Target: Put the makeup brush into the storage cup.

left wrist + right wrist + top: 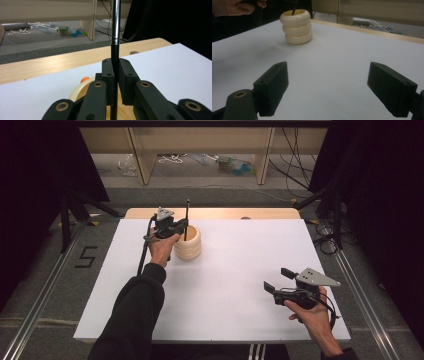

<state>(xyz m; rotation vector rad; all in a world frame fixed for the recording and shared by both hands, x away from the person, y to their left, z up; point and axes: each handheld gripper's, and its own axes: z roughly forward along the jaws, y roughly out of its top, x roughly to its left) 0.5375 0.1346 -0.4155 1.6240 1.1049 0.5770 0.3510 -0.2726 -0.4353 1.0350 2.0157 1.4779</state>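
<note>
A cream ribbed wooden holder (188,243) (296,26) stands on the white table sheet at the back left. A thin black pen (187,219) (115,37) stands upright with its lower end inside the holder (77,92). My left gripper (182,225) (116,82) is shut on the pen just above the holder's rim. An orange tip (84,79) peeks over that rim. My right gripper (278,280) (328,91) hovers open near the front right of the table, nothing between its jaws.
The white sheet (235,270) covers a wooden table (215,213). Black curtains stand at both sides. Beyond the far edge are wooden furniture legs (142,162), cables and small clutter on the floor (232,165).
</note>
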